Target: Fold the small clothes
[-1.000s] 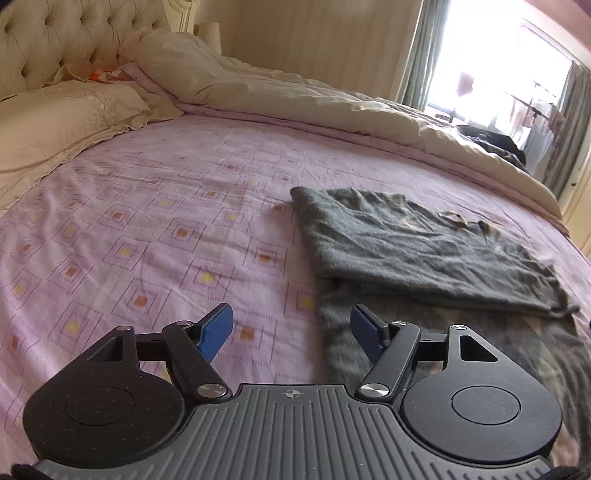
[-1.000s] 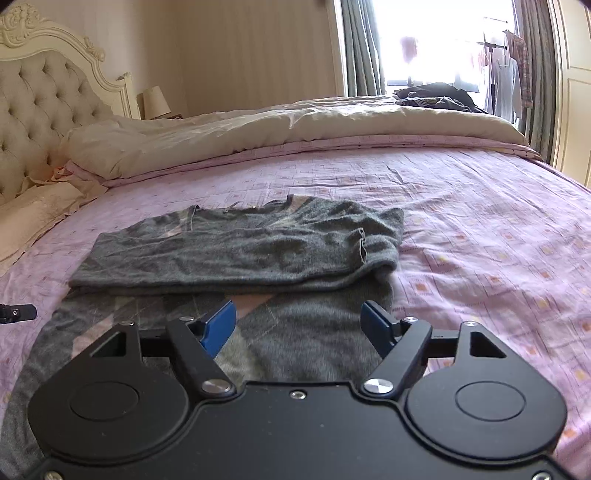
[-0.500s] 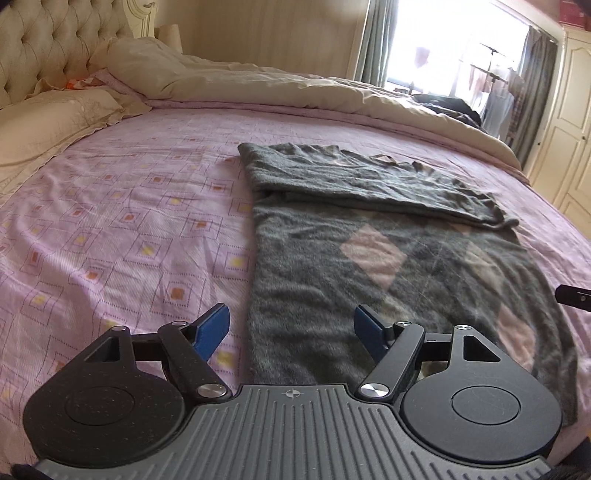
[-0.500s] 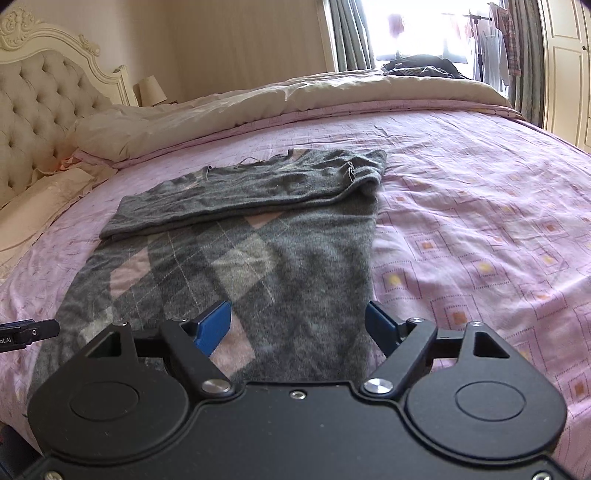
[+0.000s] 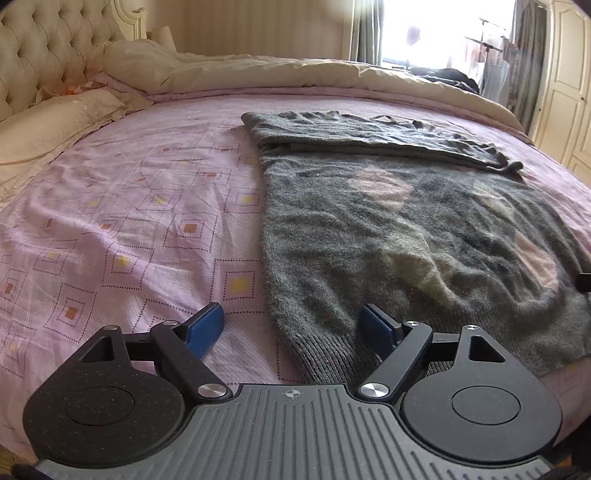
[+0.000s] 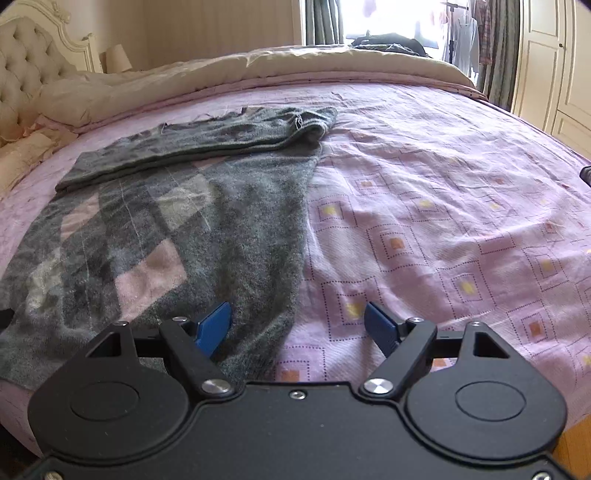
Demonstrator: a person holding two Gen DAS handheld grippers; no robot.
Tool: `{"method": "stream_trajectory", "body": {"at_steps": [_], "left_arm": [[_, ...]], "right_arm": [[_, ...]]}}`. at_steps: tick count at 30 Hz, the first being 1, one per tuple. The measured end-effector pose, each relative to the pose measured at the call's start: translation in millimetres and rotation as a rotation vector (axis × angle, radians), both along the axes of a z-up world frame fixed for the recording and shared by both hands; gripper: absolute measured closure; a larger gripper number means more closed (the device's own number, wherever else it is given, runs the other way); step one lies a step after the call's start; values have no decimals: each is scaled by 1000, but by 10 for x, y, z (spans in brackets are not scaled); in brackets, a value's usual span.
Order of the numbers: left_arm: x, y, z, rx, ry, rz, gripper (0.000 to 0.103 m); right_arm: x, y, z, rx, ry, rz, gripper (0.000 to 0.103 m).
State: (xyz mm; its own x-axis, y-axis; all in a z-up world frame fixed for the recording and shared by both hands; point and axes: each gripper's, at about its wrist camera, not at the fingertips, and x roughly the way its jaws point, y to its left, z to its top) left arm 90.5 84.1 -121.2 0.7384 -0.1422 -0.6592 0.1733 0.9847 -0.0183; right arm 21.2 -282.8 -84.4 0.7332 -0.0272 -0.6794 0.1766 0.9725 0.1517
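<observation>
A grey knitted sweater with pink and pale diamonds lies flat on the pink bed. Its far part with the sleeves is folded over as a band. It also shows in the right wrist view. My left gripper is open and empty, its jaws straddling the sweater's near left hem corner. My right gripper is open and empty, straddling the near right hem corner.
The pink patterned sheet covers the bed. A cream duvet is bunched along the far side. Pillows and a tufted headboard are at the left. A wardrobe stands at the right, a window behind.
Both grippers have pulled back from the folded band toward the near hem, so the whole sweater body now shows. Both stayed open.
</observation>
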Motion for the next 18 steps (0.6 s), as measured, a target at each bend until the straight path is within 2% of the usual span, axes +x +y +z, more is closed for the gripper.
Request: {"method": "stream_trajectory", "body": {"at_steps": [3, 11, 18], "left_arm": [[-8, -13, -5, -10, -2, 17, 21], [-172, 20, 18, -38, 29, -29, 19], [-320, -3, 38, -59, 51, -63, 19]], "right_arm": [[-55, -41, 23, 109, 4, 18, 22], [-266, -22, -15, 199, 75, 61, 19], [-345, 109, -34, 223, 77, 117, 5]]}}
